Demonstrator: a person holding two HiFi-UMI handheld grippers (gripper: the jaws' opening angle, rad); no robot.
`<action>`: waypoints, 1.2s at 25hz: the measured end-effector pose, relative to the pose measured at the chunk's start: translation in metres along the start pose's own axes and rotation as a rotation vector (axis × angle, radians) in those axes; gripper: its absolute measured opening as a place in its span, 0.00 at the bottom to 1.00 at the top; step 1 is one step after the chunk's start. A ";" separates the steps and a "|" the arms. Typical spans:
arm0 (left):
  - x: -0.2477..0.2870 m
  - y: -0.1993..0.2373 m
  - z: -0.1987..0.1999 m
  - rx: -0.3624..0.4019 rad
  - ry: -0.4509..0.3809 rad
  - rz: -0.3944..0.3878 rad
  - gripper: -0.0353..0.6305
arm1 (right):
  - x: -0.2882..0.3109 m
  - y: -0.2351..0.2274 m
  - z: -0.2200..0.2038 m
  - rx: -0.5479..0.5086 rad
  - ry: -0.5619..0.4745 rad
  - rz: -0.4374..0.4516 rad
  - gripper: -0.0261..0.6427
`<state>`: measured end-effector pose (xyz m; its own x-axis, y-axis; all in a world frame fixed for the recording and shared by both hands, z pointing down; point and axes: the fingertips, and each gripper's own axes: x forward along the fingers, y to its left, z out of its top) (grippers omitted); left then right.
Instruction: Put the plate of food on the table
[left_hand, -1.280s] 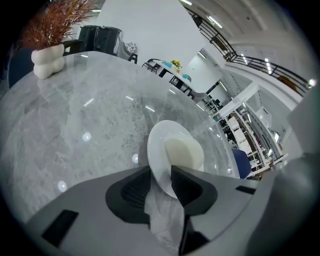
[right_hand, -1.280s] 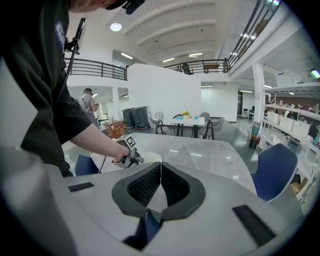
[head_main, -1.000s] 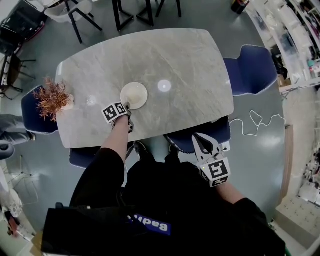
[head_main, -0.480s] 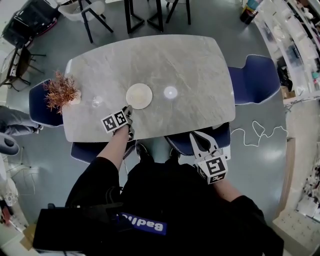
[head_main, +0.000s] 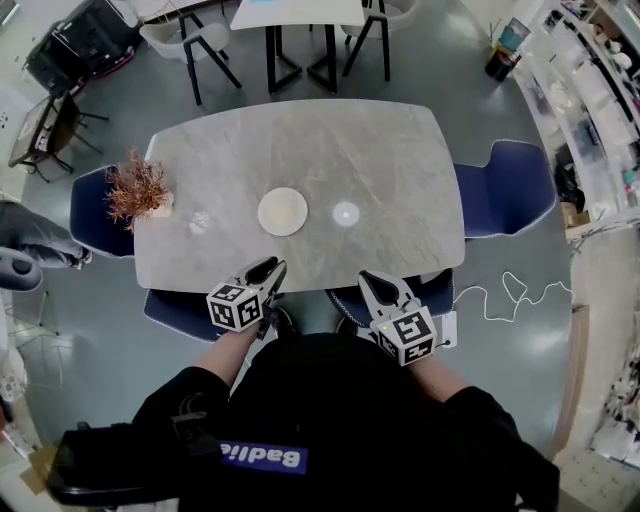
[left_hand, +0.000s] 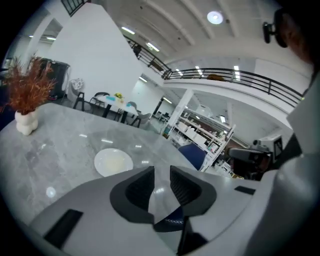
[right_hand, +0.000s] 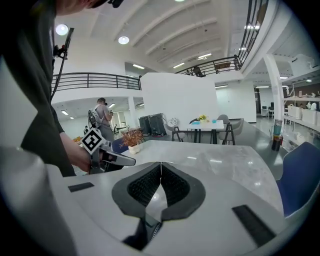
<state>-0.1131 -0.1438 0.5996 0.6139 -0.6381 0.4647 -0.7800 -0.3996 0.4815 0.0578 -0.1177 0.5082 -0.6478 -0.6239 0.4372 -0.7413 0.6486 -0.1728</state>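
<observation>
White plate sits flat on the grey table, near the middle, so the job looks done. The left gripper is well apart from the plate, by the table's near edge. Its jaws stand apart, have just been closing a little, and nothing is between them. The right gripper hangs by the same edge with its jaws shut together, holding nothing. What lies on the plate is too small to tell

We cannot tell whether the plate carries food: in the head view it is too small, in the left gripper view only a pale disc. The desk hides most of the near blue chair, and our torso covers the floor beneath.
</observation>
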 end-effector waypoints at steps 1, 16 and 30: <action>-0.006 -0.016 0.006 0.045 -0.016 -0.031 0.20 | 0.002 0.003 0.002 0.002 -0.001 0.014 0.06; -0.050 -0.155 0.091 0.344 -0.203 -0.350 0.06 | 0.014 0.036 0.030 -0.049 -0.040 0.161 0.06; -0.056 -0.167 0.078 0.378 -0.196 -0.354 0.06 | 0.012 0.054 0.040 -0.084 -0.083 0.214 0.06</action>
<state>-0.0269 -0.0929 0.4352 0.8406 -0.5181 0.1580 -0.5415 -0.7974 0.2664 0.0029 -0.1072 0.4684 -0.8034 -0.4999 0.3236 -0.5705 0.8018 -0.1779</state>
